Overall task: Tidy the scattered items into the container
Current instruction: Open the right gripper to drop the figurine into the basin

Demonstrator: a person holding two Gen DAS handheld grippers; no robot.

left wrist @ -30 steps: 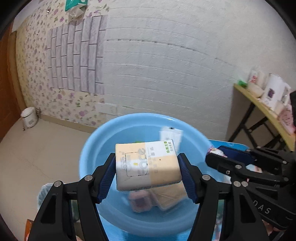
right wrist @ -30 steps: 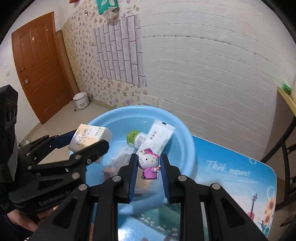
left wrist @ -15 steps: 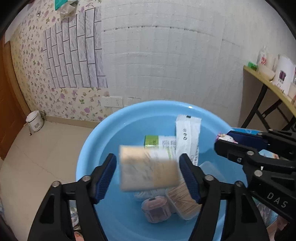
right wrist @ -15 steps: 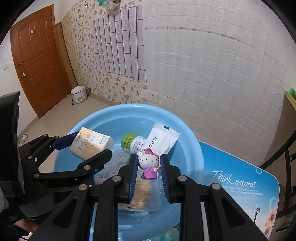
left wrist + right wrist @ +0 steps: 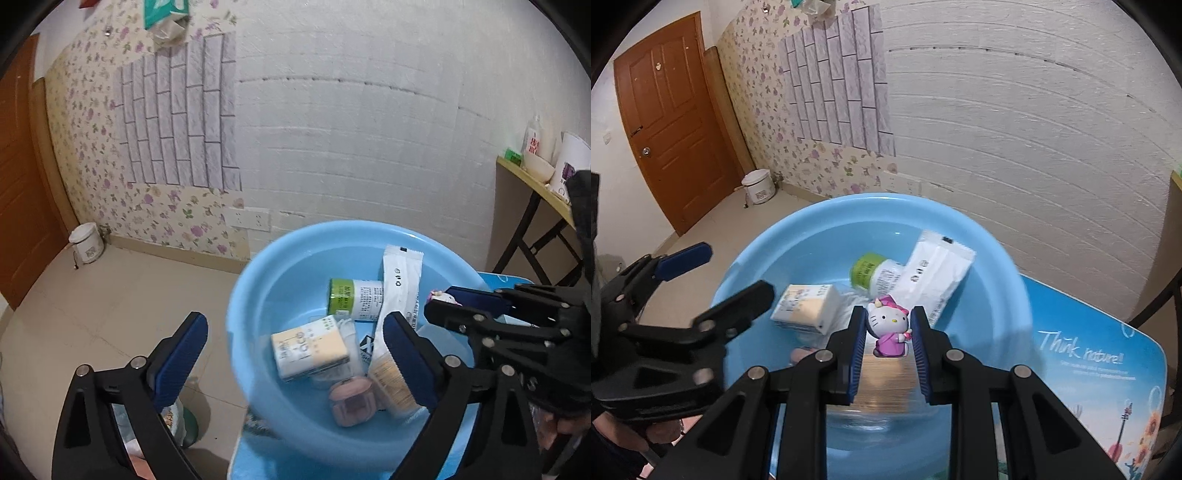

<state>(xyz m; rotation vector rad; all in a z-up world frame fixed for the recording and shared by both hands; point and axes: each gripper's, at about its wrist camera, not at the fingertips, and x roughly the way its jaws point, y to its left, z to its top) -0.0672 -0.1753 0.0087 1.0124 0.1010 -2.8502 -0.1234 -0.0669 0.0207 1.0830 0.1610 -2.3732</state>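
Observation:
A light blue basin [image 5: 258, 280] [image 5: 768, 258] holds a white and tan tissue pack [image 5: 309, 349] [image 5: 807, 308], a green-capped white bottle [image 5: 354, 297] [image 5: 873, 275], a white sachet [image 5: 399, 284] [image 5: 938, 273], a small pink box [image 5: 352, 404] and a cotton swab box [image 5: 389, 380]. My left gripper [image 5: 293, 354] [image 5: 716, 273] is open and empty over the basin's left rim. My right gripper [image 5: 888, 334] [image 5: 439, 301] is shut on a Hello Kitty figure [image 5: 888, 325] above the basin.
The basin stands on a blue printed table mat [image 5: 1089, 362]. A wooden shelf table [image 5: 535, 184] with cups is at the right. A white bin [image 5: 86, 247] and a brown door [image 5: 672, 110] are at the left, by the tiled floor.
My left gripper opened and let the tissue pack fall into the basin, then drew back to the left. My right gripper stayed shut on the figure over the basin.

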